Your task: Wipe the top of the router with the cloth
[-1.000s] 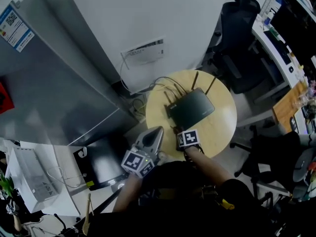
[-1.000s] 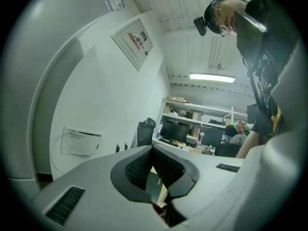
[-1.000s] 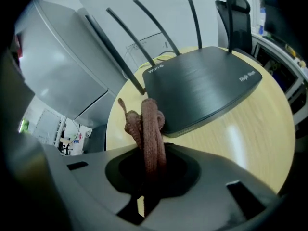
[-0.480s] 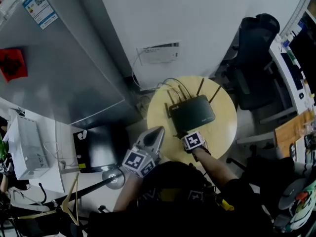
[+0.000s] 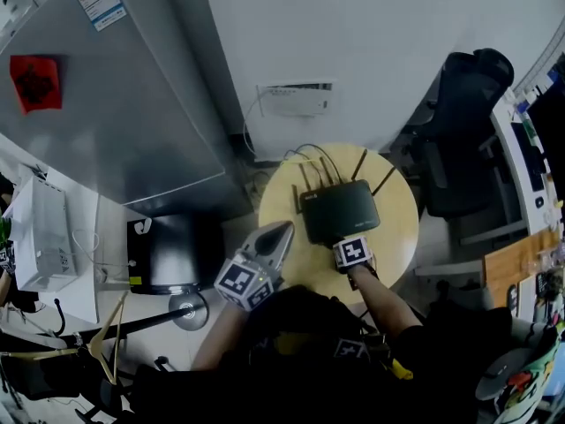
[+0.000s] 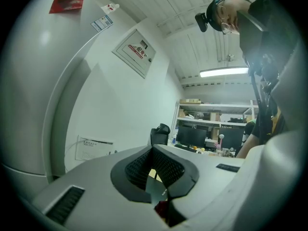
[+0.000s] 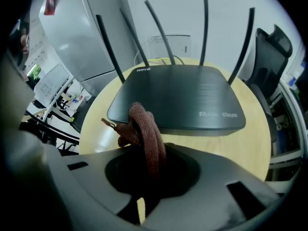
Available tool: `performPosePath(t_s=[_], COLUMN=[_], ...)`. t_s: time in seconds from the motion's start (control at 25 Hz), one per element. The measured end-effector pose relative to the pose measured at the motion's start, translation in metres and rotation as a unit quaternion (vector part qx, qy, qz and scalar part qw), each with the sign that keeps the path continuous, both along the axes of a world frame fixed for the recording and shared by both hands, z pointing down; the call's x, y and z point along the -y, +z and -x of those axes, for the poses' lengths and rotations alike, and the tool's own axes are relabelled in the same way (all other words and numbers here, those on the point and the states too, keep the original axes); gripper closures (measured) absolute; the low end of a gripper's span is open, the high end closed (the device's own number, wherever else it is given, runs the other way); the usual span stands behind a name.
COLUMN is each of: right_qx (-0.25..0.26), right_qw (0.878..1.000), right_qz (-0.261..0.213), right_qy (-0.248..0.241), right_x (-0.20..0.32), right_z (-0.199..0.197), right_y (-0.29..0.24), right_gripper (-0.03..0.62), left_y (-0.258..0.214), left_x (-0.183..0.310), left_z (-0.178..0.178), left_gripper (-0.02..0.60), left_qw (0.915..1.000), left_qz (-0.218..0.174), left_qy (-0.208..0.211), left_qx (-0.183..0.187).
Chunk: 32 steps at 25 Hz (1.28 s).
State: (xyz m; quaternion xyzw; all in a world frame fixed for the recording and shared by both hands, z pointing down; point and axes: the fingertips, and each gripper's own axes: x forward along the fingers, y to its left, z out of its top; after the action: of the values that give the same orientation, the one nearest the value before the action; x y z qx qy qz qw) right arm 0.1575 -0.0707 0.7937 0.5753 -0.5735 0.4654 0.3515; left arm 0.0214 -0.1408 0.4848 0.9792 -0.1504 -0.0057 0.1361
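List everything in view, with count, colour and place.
router: one, black, on the table, antennas up
table: one, round, light wood, centre
cloth: one, reddish-brown, bunched at the router's near edge
cables: several, dark, behind the router
chair: one, black, right of the table
fridge: one, grey, left
wall box: one, white, low on the wall
left gripper: one, grey, at the table's left edge, jaws together, empty
right gripper: one, grey, at the router's near edge, clamped on the cloth
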Motion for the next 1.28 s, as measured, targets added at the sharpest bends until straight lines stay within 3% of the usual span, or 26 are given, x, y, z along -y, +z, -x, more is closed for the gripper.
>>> performPosePath(t_s=[0.08,0.36,0.44,0.6,0.84,0.92,1.04,1.28], right_qx=[-0.002,-0.025,-0.016,-0.030,-0.042,-0.055,-0.052,-0.049], right_qw=[0.999,0.999,0.998,0.999,0.999,0.998,0.998,0.999], right_qz=[0.026,0.020,0.041,0.011,0.029,-0.004,0.020,0.022], right_qy=[0.025,0.041,0.048,0.022,0.002,-0.004,0.008,0.005], right_x=[-0.013,-0.018,-0.028,-0.016,-0.030,-0.021,-0.034,-0.042], right_z=[-0.014,-0.056,-0.058,-0.064,-0.084,-0.097,-0.113,-0.132], right_y=[0.004,0.002,0.005,0.002,0.004,0.001,0.004,0.014], right_gripper=[0.533,0.534,0.533,0.534,0.533,0.533,0.533,0.533], left_y=[0.001,0.003,0.002,0.005,0.004,0.002,0.000,0.005], left_x=[0.000,0.000,0.002,0.006,0.000,-0.001,-0.001,0.000], left_z=[-0.003,-0.013,-0.013,-0.015,-0.027,-0.030,-0.031,-0.029], left_gripper=[0.591,0.591,0.591,0.590,0.590,0.590,0.591,0.590], left_qw=[1.0000,0.9999,0.9999,0.9999,0.9999,0.9998,0.9998,0.9997], left_qz=[-0.003,-0.002,-0.001,0.001,-0.002,-0.007,-0.003,-0.008], left_qy=[0.001,0.009,0.006,0.002,0.007,0.010,0.006,0.005], left_qx=[0.000,0.008,0.010,0.013,0.016,0.015,0.018,0.024])
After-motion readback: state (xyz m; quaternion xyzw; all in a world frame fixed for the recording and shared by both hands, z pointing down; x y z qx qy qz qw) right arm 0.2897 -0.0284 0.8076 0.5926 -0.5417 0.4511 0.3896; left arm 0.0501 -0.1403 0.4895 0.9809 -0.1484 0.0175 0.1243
